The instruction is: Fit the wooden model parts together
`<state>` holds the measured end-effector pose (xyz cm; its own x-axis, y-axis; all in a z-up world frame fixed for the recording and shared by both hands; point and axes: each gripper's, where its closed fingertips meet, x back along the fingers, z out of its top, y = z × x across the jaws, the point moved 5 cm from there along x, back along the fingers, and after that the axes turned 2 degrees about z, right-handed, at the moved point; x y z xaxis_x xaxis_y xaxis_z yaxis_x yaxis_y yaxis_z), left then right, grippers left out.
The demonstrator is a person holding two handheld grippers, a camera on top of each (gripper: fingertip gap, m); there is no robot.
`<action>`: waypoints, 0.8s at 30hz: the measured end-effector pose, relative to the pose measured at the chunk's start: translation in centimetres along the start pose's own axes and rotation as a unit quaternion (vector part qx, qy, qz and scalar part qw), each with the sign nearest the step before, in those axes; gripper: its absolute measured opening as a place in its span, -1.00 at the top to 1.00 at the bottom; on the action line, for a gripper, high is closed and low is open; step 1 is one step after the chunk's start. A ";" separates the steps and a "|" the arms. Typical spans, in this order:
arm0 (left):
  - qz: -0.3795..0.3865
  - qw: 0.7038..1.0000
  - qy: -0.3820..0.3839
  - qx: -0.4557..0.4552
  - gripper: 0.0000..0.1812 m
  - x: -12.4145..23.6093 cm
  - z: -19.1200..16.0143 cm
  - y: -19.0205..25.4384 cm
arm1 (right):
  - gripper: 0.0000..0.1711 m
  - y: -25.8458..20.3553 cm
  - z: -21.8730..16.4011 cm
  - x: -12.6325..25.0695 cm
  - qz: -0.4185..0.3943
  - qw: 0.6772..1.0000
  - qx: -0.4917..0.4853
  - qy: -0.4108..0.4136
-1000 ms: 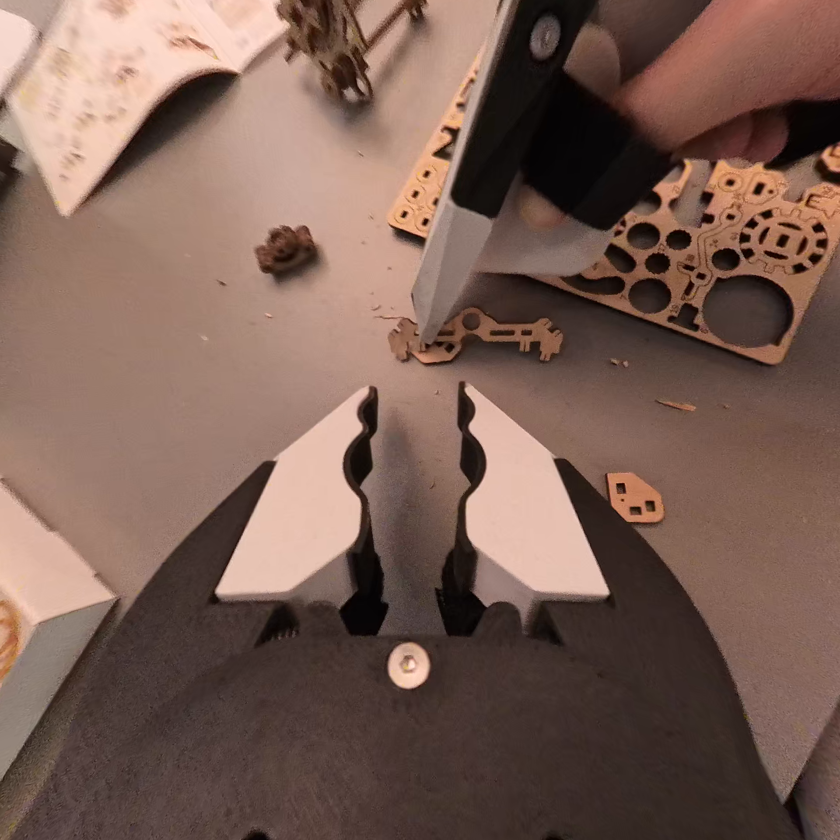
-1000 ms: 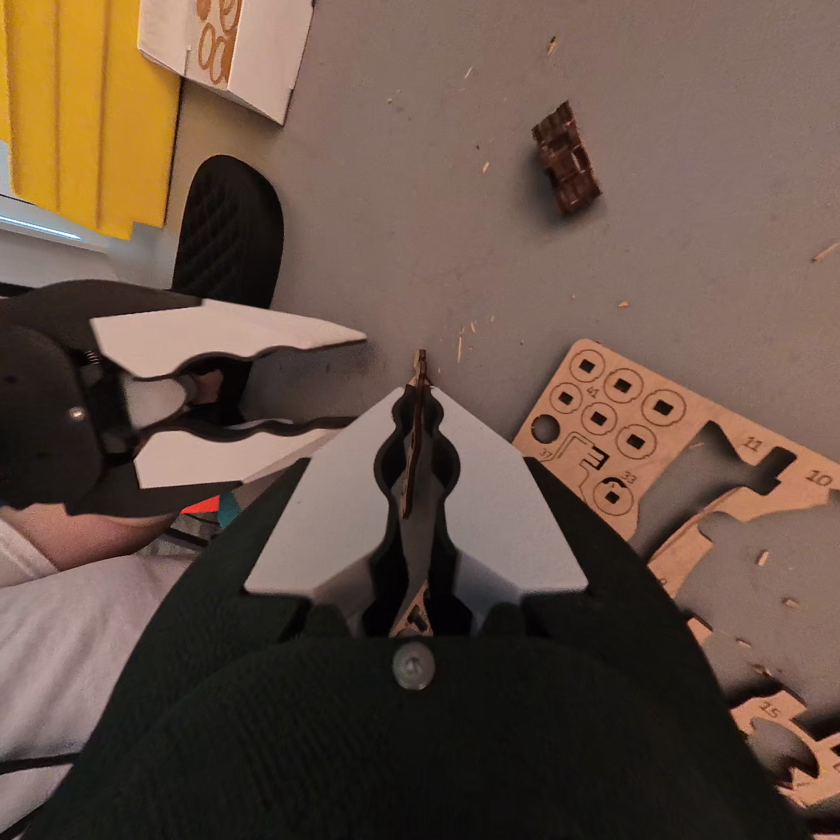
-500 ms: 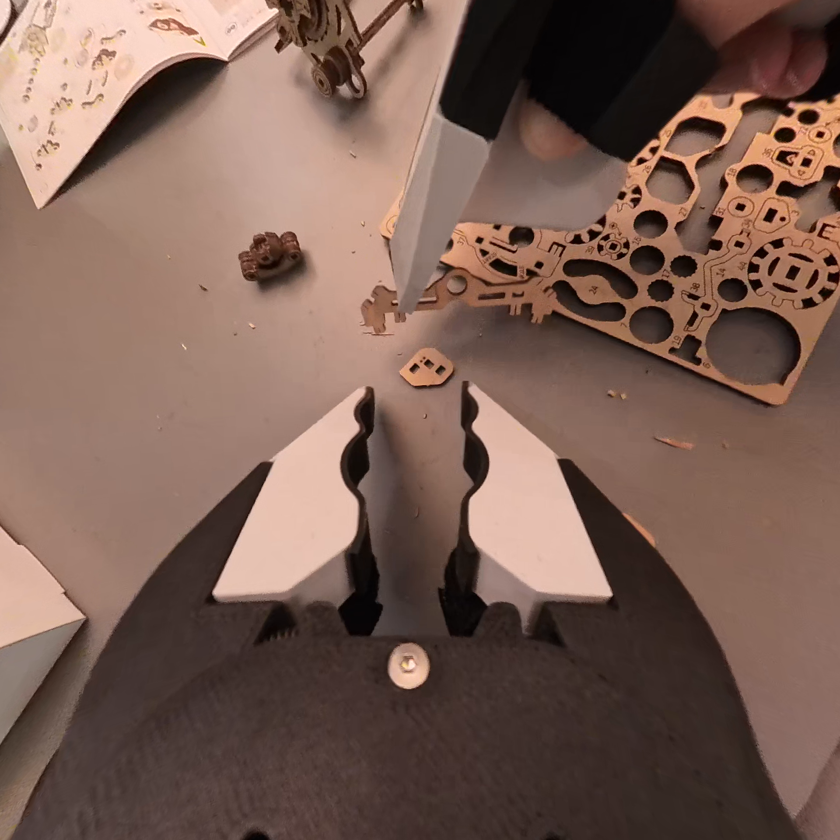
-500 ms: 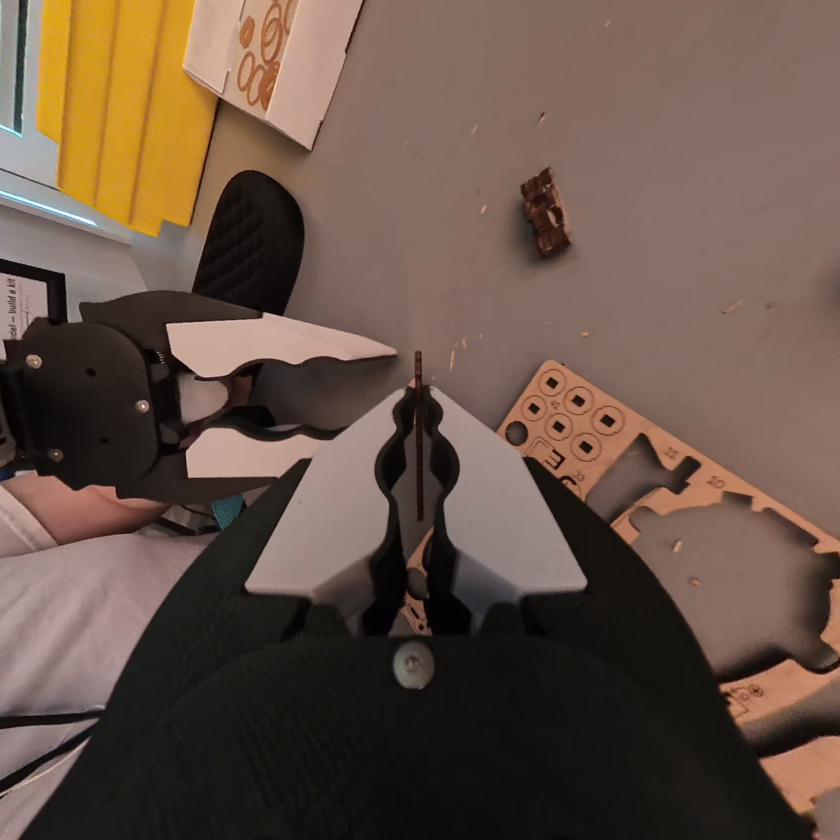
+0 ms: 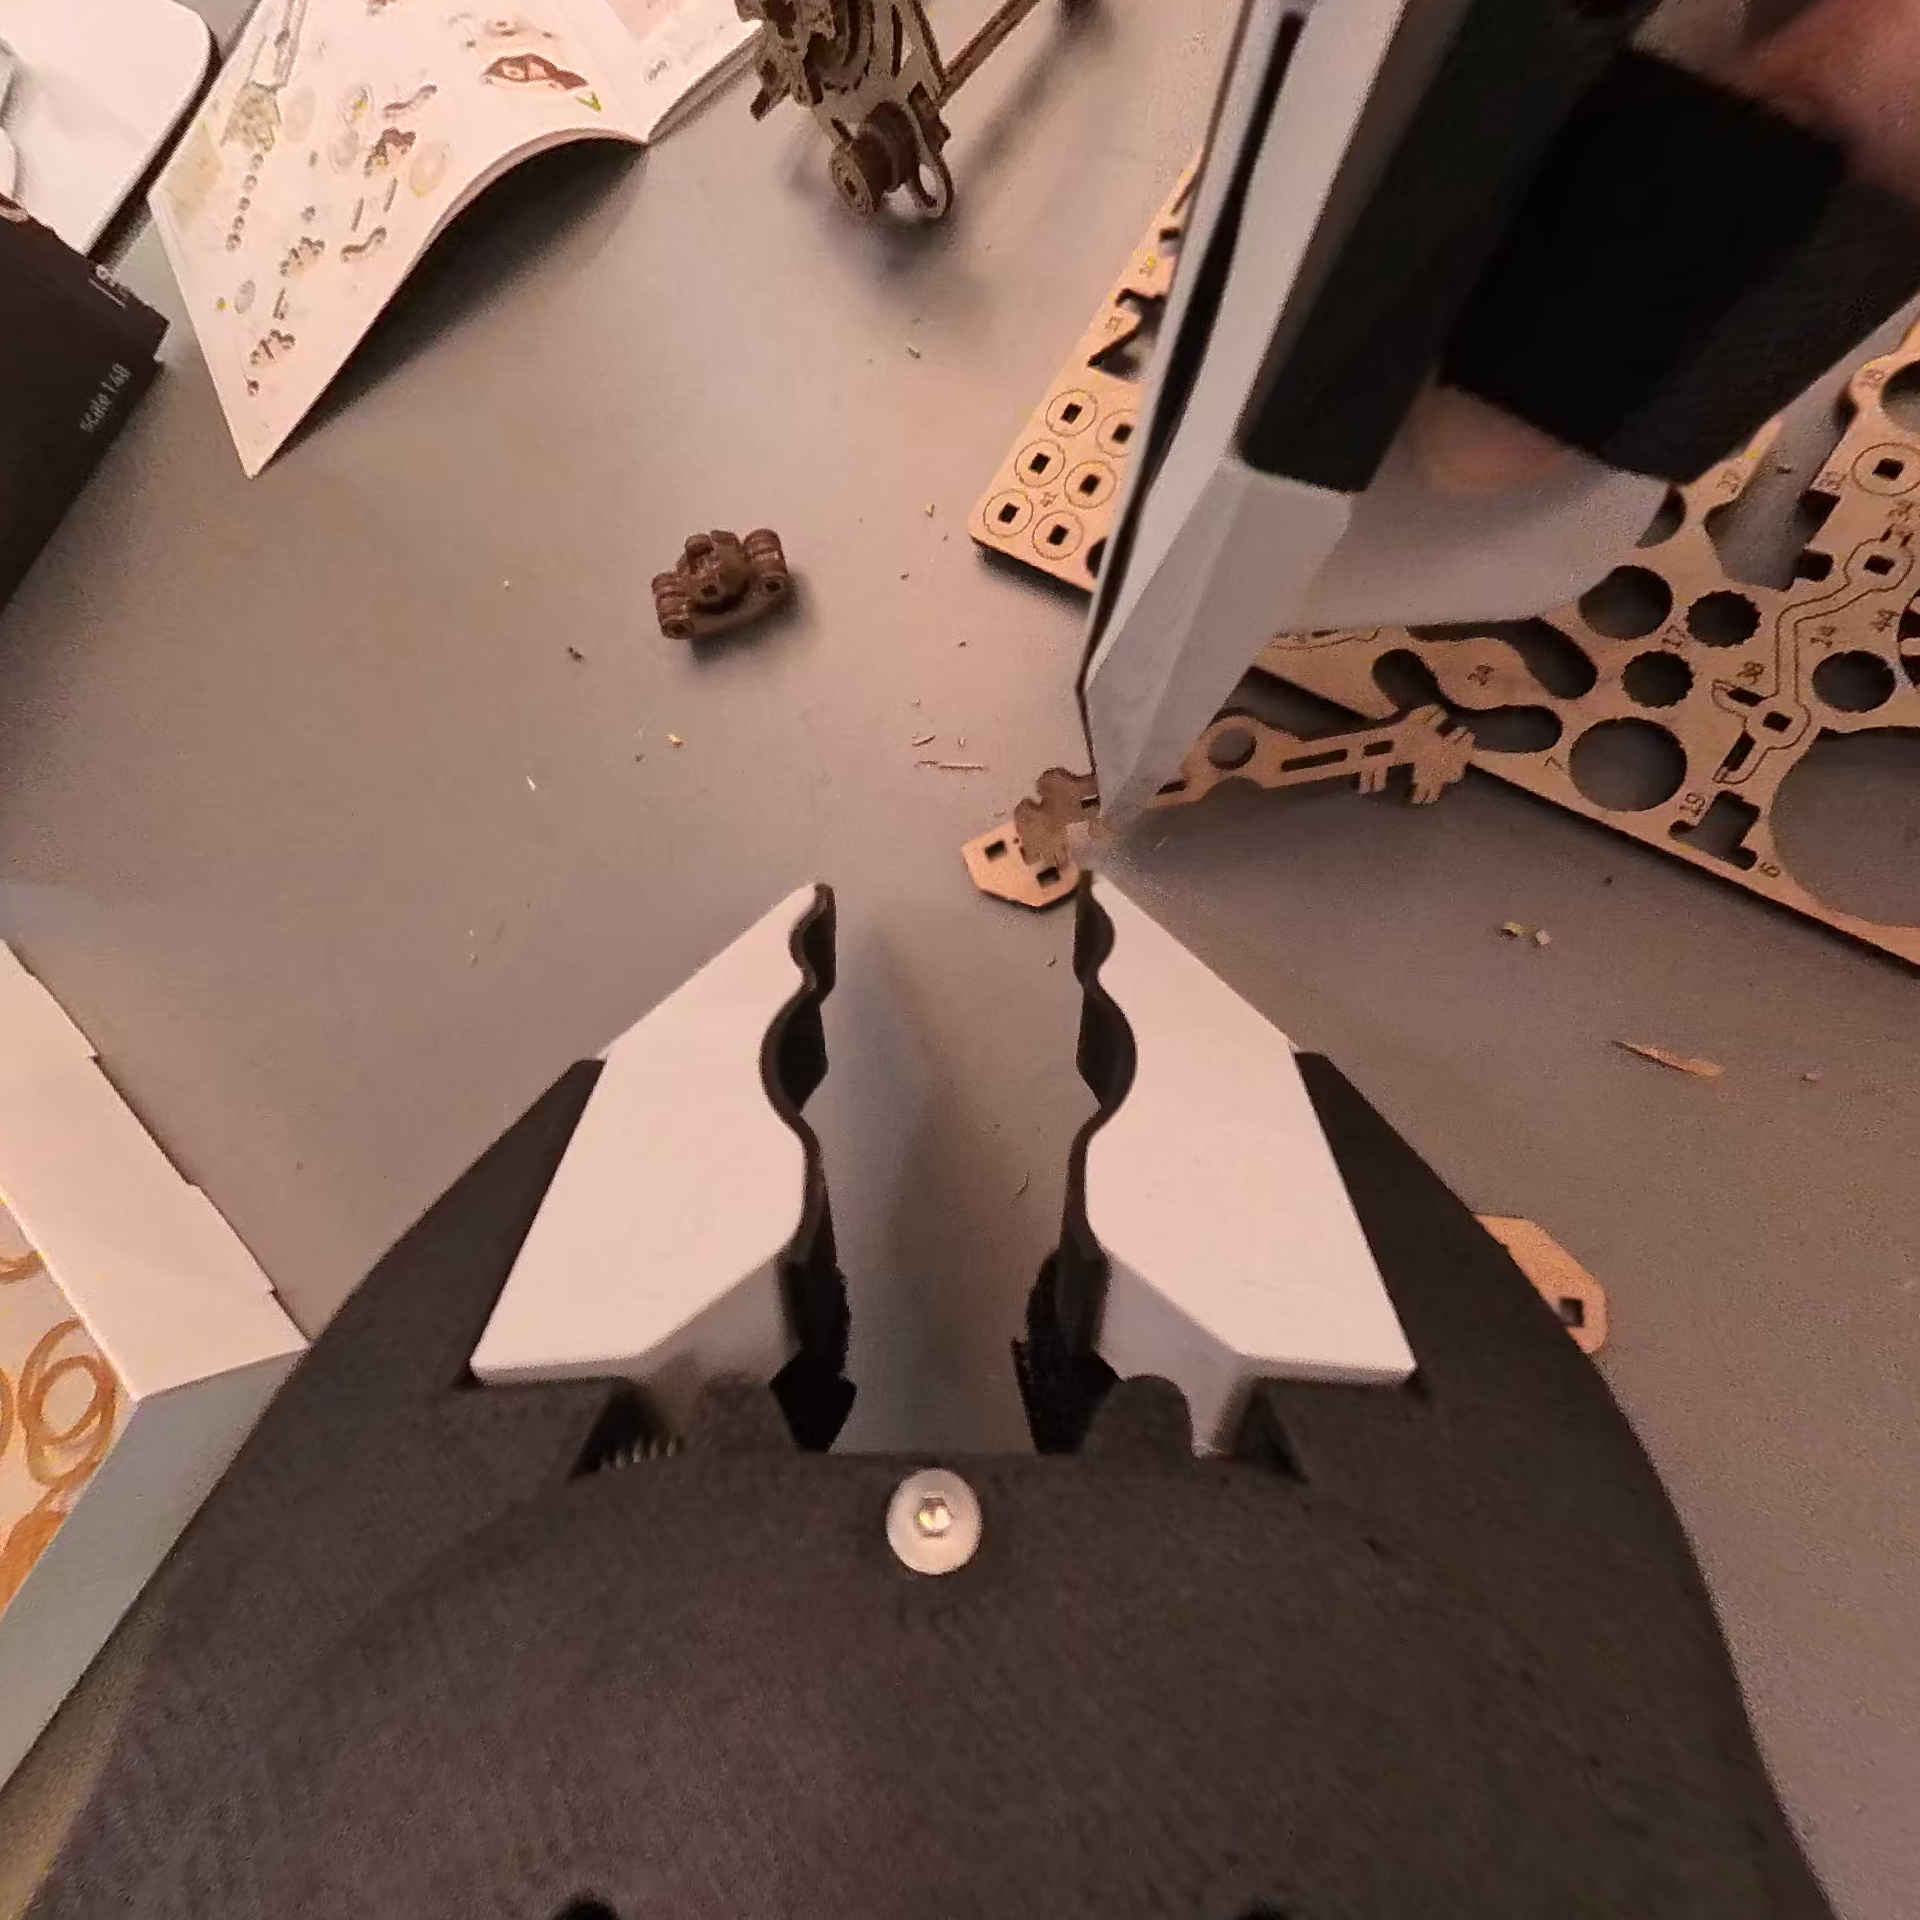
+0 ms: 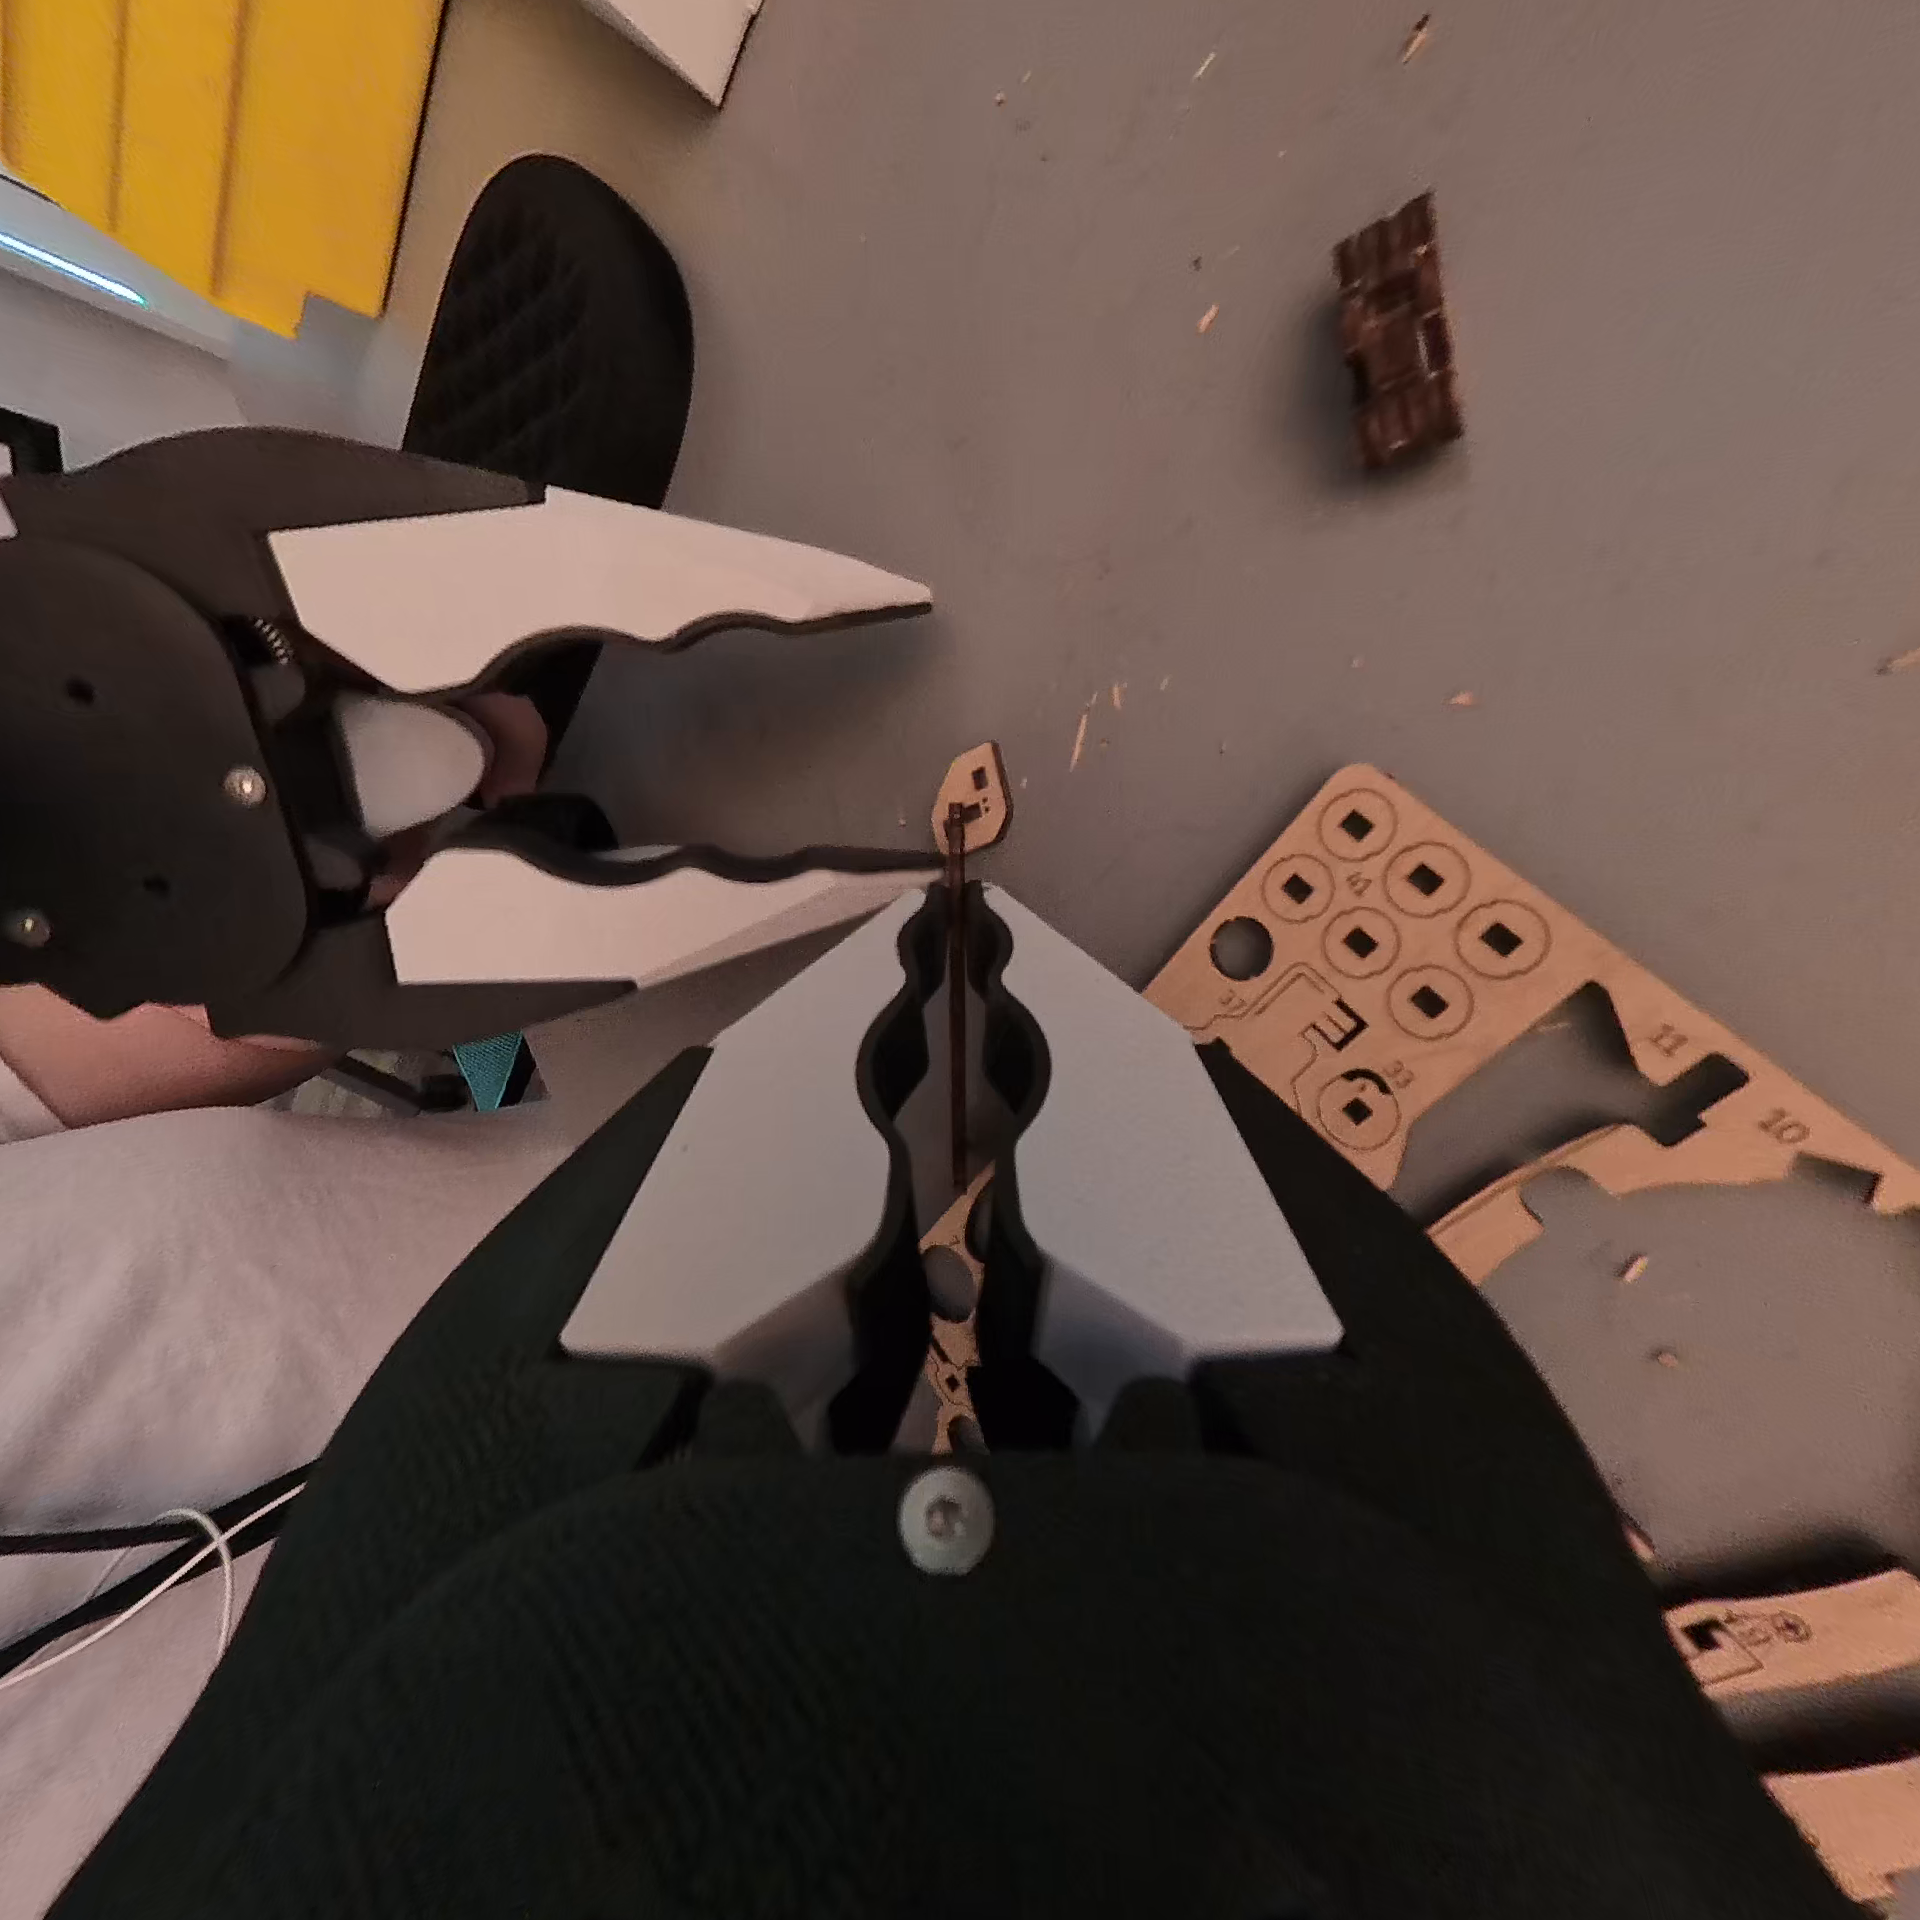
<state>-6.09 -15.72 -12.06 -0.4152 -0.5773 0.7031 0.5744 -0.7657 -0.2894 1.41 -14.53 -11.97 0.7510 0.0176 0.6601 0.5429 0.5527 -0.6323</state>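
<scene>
The grey table [image 5: 436, 727] carries everything, scattered with pale wood splinters. At its far left edge lies an open instruction booklet [image 5: 416, 177], and a white box [image 5: 94, 1309] with gold rings printed on it sits at the near left. To the right lies the punched-out plywood sheet [image 5: 1714, 727], full of round and slotted cut-outs; the right wrist view shows its corner with small square-holed discs [image 6: 1392, 935]. Past the booklet stands a partly built wooden model [image 5: 873, 125], only partly in frame.

The left gripper [image 5: 951, 914] is released — its white fingers stand apart with bare table between them, low over the surface. The right gripper [image 6: 951, 894] is clenched on a long flat wooden part [image 5: 1340, 758], gripped edge-on so that it runs as a thin dark line between the fingers in its own view. In the left wrist view the part's toothed tip sticks out below the right gripper's tips and meets a small plate with square holes [image 5: 1013, 868] lying flat on the table, just ahead of the left gripper's right finger. Whether the tip is seated in a hole cannot be told.

A small dark wooden sub-assembly [image 5: 722, 597] rests alone on the table, well apart from both grippers — and another small plate [image 5: 1548, 1288] peeks out beside the left gripper's body.
</scene>
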 end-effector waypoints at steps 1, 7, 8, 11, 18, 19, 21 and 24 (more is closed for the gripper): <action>-0.003 1.000 -0.001 0.003 0.51 0.1 -0.1 -0.1 | 0.98 0.0 0.0 0.1 0.002 1.000 0.000 0.006; -0.056 0.998 0.006 0.005 0.59 0.3 -0.6 0.0 | 0.98 0.4 -0.4 2.4 0.009 0.999 -0.006 0.053; -0.067 0.998 0.004 0.000 0.56 0.2 -0.5 -0.1 | 0.98 0.3 -0.6 3.0 0.014 0.998 -0.008 0.065; -0.110 0.991 0.007 -0.070 0.49 0.2 -0.3 -0.4 | 0.98 0.2 -1.3 4.7 0.033 0.995 -0.011 0.097; -0.216 0.948 0.025 -0.230 0.42 -0.4 0.6 -0.6 | 0.98 -0.2 -2.5 7.9 0.063 0.986 -0.012 0.150; -0.236 0.943 0.023 -0.234 0.43 -0.6 0.7 -0.5 | 0.98 -0.2 -2.6 8.1 0.061 0.987 -0.009 0.152; -0.266 0.934 0.016 -0.238 0.47 -0.7 0.8 -0.3 | 0.98 -0.1 -2.5 8.3 0.061 0.986 -0.006 0.152; -0.279 0.931 0.003 -0.235 0.49 -0.8 0.9 -0.3 | 0.99 0.4 -2.4 8.4 0.066 0.986 -0.009 0.155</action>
<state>-5.30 -14.81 -11.99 -0.5620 -0.0522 0.8255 -0.1041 -0.9856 -0.1331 8.76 -16.15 -7.63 0.8931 -0.1681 0.4173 0.4366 0.5481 -0.7135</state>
